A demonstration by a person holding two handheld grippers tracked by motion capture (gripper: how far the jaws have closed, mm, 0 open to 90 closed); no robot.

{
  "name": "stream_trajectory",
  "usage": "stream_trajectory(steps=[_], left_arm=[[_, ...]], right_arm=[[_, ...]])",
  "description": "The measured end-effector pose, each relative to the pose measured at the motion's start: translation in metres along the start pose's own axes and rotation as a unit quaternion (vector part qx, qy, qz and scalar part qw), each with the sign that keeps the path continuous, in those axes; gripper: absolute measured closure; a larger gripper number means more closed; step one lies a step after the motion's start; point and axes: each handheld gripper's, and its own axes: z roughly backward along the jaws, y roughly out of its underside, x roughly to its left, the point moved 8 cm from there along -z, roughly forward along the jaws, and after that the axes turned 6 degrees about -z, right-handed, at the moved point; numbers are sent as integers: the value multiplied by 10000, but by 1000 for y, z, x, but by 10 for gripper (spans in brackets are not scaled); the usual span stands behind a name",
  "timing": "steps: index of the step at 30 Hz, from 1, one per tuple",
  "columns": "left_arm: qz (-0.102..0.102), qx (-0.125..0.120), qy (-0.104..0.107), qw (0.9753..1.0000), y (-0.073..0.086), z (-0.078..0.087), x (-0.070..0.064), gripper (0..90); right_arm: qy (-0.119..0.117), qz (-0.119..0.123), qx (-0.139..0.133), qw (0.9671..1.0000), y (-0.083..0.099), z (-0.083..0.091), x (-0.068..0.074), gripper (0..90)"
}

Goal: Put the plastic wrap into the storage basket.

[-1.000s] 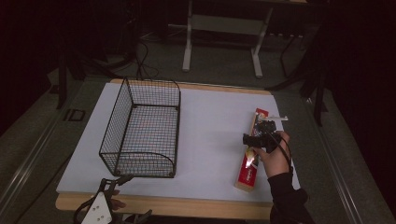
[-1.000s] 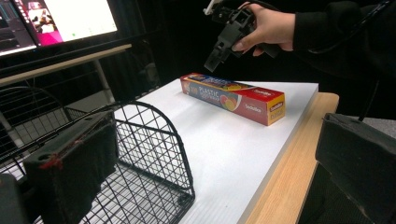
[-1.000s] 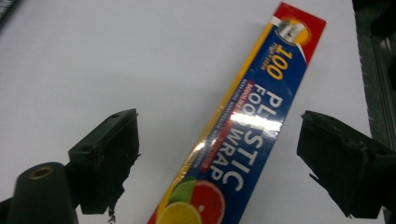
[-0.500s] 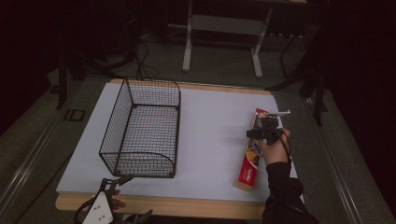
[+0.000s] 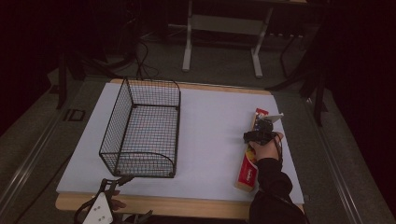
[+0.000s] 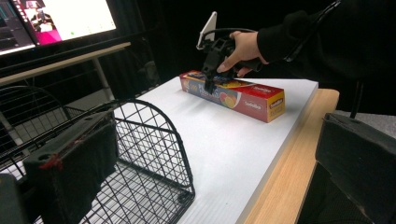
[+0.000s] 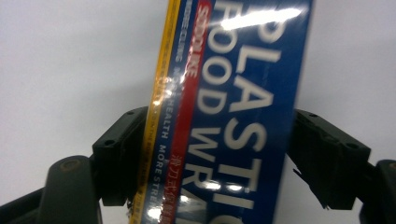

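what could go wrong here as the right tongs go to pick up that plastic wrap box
The right tongs straddle the plastic wrap box with a jaw on each long side; the glossy faces could slip as they squeeze. The high view puts the grip toward the box's far end, so the long near end may droop or swing on lifting. The wire basket sits well across the table; a tilted box could catch its rim.

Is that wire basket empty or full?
Empty: the high view shows bare mesh inside the wire basket; the plastic wrap box lies on the table.
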Motion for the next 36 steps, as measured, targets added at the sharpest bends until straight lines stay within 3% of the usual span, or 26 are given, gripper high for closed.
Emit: stream_trajectory(steps=[3, 6, 11, 14, 18, 23, 29, 36], left_arm=[[2, 20, 2, 10000, 1, -1, 0, 0], [-22, 23, 0, 10000, 0, -1, -1, 0], [-22, 53, 3, 10000, 1, -2, 0, 0], [-24, 68, 1, 10000, 2, -2, 0, 0], [-31, 74, 10, 10000, 2, -2, -1, 0], [-30, 82, 11, 10000, 2, -3, 0, 0], [-21, 55, 55, 10000, 2, -3, -1, 0], [-27, 70, 57, 10000, 2, -3, -1, 0]], right_arm=[[3, -121, 199, 9997, 2, -4, 1, 263], [158, -45, 602, 9981, 10, -12, 3, 309], [458, -75, 463, 9978, 8, -10, 5, 359], [423, -169, 476, 9978, 8, -8, 4, 379], [426, -60, 457, 9980, 5, -4, 4, 386], [314, 95, 436, 9985, -1, 3, 8, 388], [-18, 153, 149, 9998, -12, 24, 17, 388], [-98, 402, -69, 9991, -21, 46, 32, 388]])
